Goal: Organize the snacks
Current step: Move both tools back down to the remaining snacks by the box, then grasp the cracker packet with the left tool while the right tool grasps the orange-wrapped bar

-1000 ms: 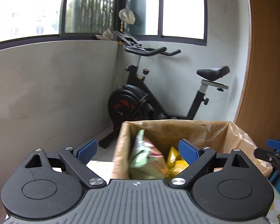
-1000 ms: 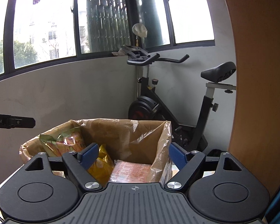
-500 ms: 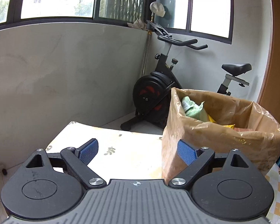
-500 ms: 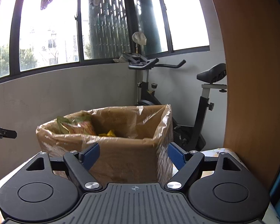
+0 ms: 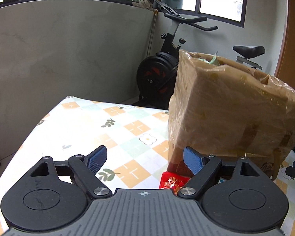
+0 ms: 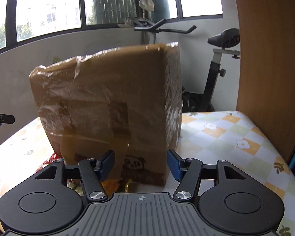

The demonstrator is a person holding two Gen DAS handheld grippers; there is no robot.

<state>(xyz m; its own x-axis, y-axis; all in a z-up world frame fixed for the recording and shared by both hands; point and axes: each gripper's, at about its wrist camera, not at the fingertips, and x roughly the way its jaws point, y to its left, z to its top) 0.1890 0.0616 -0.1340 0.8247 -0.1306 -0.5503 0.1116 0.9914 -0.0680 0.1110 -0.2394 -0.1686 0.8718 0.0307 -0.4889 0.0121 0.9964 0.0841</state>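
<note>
A cardboard box [image 5: 232, 106] lined with brown plastic stands on the checked tablecloth [image 5: 108, 125]. A green snack bag [image 5: 213, 60] peeks over its rim. A red snack packet [image 5: 172, 182] lies on the cloth at the box's foot, just ahead of my open, empty left gripper [image 5: 145, 158]. In the right wrist view the box [image 6: 108, 102] fills the middle, close in front of my open, empty right gripper [image 6: 140, 164]. Red and yellow packets [image 6: 112, 184] lie low by its left finger.
An exercise bike [image 5: 163, 72] stands on the floor behind the table. A grey wall and windows are at the back. A wooden panel [image 6: 269, 59] rises at the table's right edge. The tablecloth [image 6: 226, 137] shows to the right of the box.
Both grippers have dropped from above the box's open top to table level and pulled back. The box's inside is now hidden, and packets on the cloth have come into view.
</note>
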